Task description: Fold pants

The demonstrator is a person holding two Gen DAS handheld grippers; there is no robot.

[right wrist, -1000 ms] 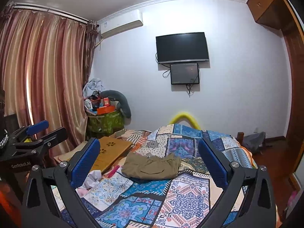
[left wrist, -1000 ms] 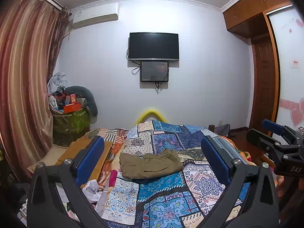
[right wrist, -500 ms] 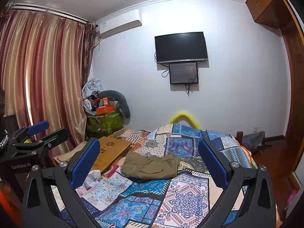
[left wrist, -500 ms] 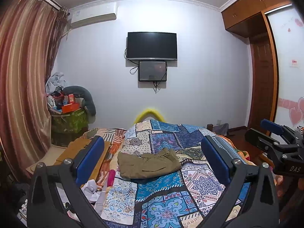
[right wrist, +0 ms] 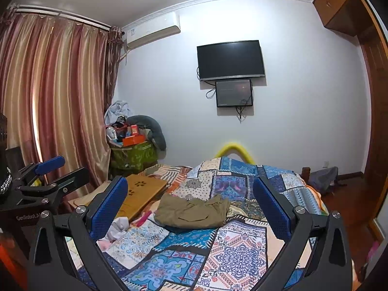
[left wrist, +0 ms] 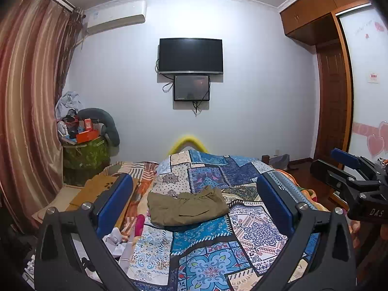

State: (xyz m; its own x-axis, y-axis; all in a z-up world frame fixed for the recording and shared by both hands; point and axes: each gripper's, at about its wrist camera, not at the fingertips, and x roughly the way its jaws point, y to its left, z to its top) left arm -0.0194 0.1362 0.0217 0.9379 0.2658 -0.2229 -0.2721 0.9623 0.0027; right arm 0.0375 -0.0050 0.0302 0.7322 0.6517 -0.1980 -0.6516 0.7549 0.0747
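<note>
Olive-green pants [left wrist: 188, 207] lie folded in a compact bundle on the patchwork quilt [left wrist: 206, 249] in the middle of the bed; they also show in the right wrist view [right wrist: 192, 212]. My left gripper [left wrist: 192, 201] is open and empty, held above the near end of the bed, well short of the pants. My right gripper [right wrist: 190, 202] is open and empty too, at about the same distance. The right gripper also shows at the right edge of the left wrist view [left wrist: 351, 172], and the left gripper at the left edge of the right wrist view [right wrist: 48, 177].
A wooden lap tray [right wrist: 143, 194] and crumpled white and pink cloth [right wrist: 116, 228] lie on the bed's left side. A cluttered green bin [right wrist: 132, 155] stands by the curtain [right wrist: 55, 101]. A TV [right wrist: 230, 59] hangs on the far wall. A wardrobe [left wrist: 332, 92] is at the right.
Both views have shifted very slightly; the pants lie as before and both grippers stay open.
</note>
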